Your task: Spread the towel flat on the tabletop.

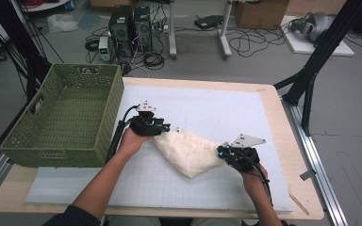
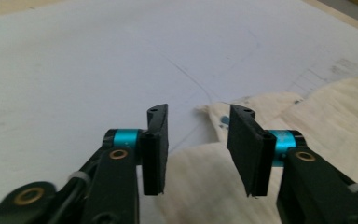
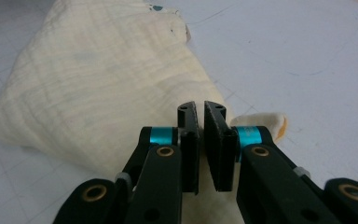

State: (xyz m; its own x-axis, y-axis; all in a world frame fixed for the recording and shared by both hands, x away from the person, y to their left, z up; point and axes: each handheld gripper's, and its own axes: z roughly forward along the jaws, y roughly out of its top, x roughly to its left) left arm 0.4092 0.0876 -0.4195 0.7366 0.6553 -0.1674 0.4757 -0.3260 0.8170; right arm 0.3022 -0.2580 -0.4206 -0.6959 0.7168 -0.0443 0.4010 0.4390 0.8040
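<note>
A cream cloth [image 1: 188, 150] lies bunched on the white mat [image 1: 207, 106] in the middle of the table. My left gripper [image 1: 166, 128] is at the cloth's upper left corner. In the left gripper view its jaws [image 2: 200, 112] stand open, with the cloth [image 2: 335, 107] lying under and between them. My right gripper [image 1: 221, 151] is at the cloth's right tip. In the right gripper view its jaws [image 3: 201, 107] are pressed together on a fold of the cloth [image 3: 98, 79], and a small corner of it pokes out to the right.
A green woven basket [image 1: 52, 153] stands on the table's left side, close to my left forearm. Wooden table edge [image 1: 275, 113] runs along the right of the mat. Computers and cables sit on the floor beyond the table.
</note>
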